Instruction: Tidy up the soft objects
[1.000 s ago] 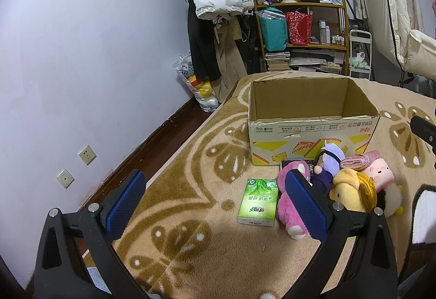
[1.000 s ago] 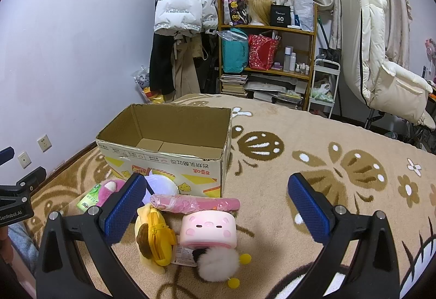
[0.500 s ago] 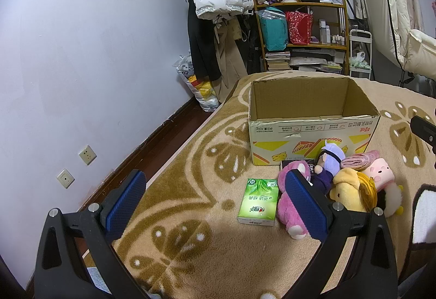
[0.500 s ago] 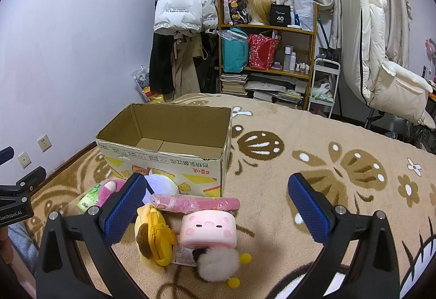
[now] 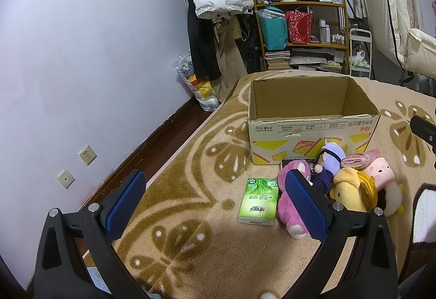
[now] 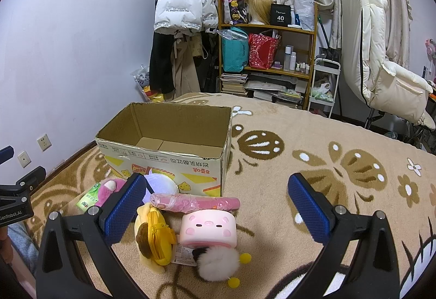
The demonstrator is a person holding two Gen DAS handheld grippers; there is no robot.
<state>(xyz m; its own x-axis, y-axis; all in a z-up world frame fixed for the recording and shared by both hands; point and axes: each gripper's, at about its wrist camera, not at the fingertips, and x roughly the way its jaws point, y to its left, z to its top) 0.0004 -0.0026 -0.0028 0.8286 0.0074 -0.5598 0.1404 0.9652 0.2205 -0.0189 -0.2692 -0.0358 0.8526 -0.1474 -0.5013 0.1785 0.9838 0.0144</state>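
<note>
An open cardboard box [image 5: 313, 133] stands on the beige carpet; it also shows in the right wrist view [image 6: 169, 160], with nothing visible inside. In front of it lies a pile of soft toys: a pink plush [image 5: 288, 206], a purple-haired doll [image 5: 329, 160], a yellow plush [image 6: 155, 231], a pink pig cushion [image 6: 208, 226], a pink roll [image 6: 193, 202] and a white pom-pom [image 6: 215, 262]. A green tissue pack [image 5: 259, 202] lies left of them. My left gripper [image 5: 218, 203] is open above the tissue pack. My right gripper [image 6: 218, 206] is open above the pig cushion.
A cluttered shelf [image 6: 268, 54] and hanging coats [image 6: 185, 13] stand at the back. A cream chair [image 6: 381, 67] is at the right. The white wall [image 5: 81, 54] with sockets runs along the left, beside a strip of dark floor [image 5: 174, 130].
</note>
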